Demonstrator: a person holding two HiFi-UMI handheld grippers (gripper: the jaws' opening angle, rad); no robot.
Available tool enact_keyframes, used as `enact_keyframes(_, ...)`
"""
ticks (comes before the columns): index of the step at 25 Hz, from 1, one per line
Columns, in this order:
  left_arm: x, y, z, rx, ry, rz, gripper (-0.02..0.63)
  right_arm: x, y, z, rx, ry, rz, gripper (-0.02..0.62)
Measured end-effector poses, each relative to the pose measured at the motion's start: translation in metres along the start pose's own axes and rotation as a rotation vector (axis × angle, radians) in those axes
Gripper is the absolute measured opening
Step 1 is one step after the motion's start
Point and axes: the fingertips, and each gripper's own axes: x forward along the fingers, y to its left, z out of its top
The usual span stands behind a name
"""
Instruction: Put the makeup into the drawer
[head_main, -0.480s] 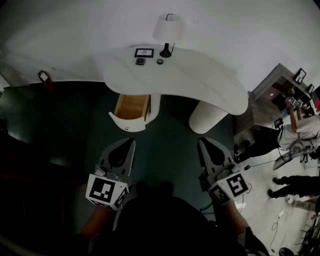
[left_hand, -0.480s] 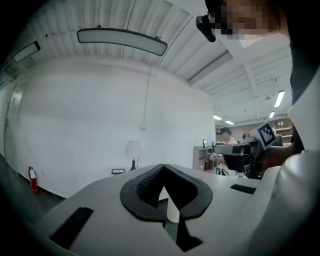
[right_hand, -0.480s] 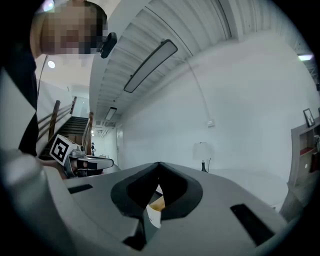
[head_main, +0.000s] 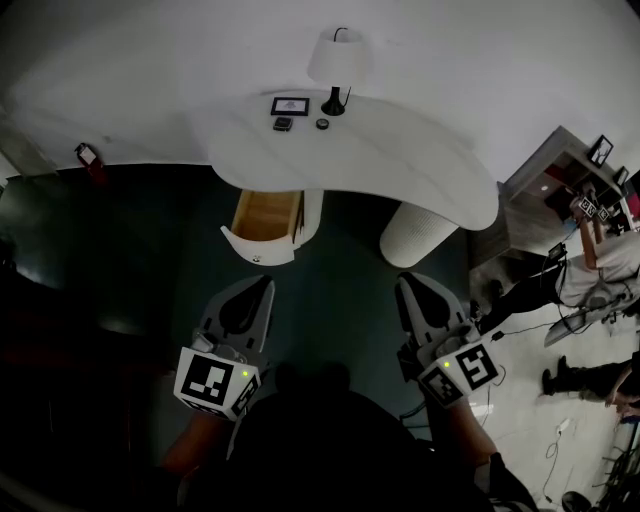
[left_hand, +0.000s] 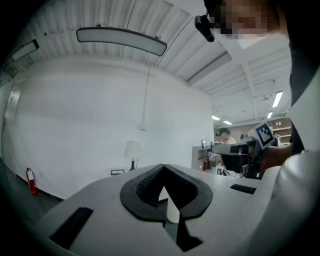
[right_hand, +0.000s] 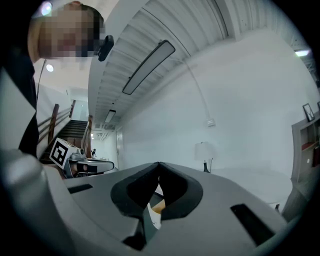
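Two small dark makeup items, a square one (head_main: 283, 124) and a round one (head_main: 322, 124), lie at the back of the white curved desk (head_main: 400, 160). Under the desk's left end a wooden drawer (head_main: 265, 215) stands pulled open; nothing shows inside it. Both grippers hang well short of the desk, over the dark floor near my body. My left gripper (head_main: 265, 285) (left_hand: 163, 167) has its jaw tips together and nothing between them. My right gripper (head_main: 403, 280) (right_hand: 159, 164) is also shut and empty.
A white lamp (head_main: 335, 60) and a small framed picture (head_main: 289, 105) stand beside the makeup. A white cylinder (head_main: 415, 235) stands under the desk's right part. A shelf unit (head_main: 560, 170), cables and a person (head_main: 600, 270) are at the right. A fire extinguisher (head_main: 88, 155) stands by the left wall.
Both grippers stay where they were. Only the people at the far right have shifted a little.
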Motion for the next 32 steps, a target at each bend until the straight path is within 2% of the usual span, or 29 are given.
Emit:
enact_keyframes(18, -0.038, 0.058, -0.008, -0.016, -0.013, -0.037, 0.009, 0.033, 0.052, -0.007, 0.007, 0.03, -0.045, 0.017)
enact_keyframes(25, -0.004, 0.061, -0.018, -0.026, 0.015, -0.051, 0.011, 0.038, 0.018, -0.016, 0.041, 0.044, -0.089, 0.017)
enact_keyframes(32, 0.064, 0.057, -0.006, -0.008, 0.021, -0.03, 0.009, 0.06, -0.052, -0.019, 0.07, 0.054, -0.073, 0.018)
